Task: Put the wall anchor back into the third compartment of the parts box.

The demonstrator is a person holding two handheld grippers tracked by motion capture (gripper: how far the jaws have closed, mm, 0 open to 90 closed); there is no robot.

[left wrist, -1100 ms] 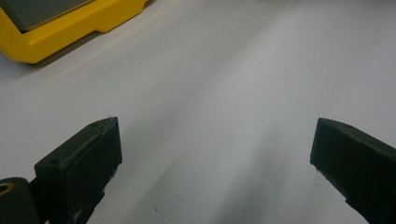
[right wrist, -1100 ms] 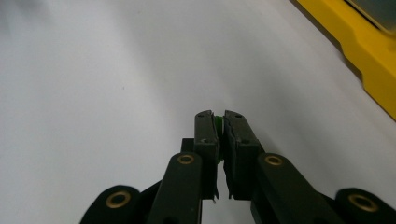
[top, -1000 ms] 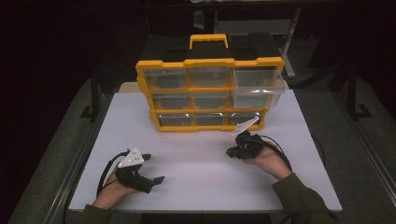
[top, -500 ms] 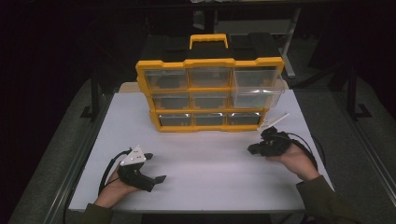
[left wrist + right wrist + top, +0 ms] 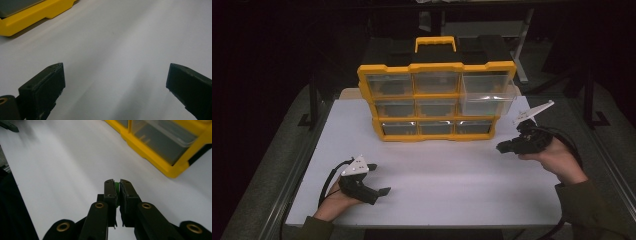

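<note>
green piece between black hand-held gripper

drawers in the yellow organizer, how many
9: the yellow organizer shows three rows of three drawers; the pulled-out drawer is right of the middle row.

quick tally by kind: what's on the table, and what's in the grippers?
Yellow drawer organizer: 1
Clear drawers in it: 9, the middle-right drawer pulled out
Small green piece pinched in the right gripper: 1
Grippers: 2; the left gripper is open with nothing between its jaws
White table: 1
Total: 14
</note>
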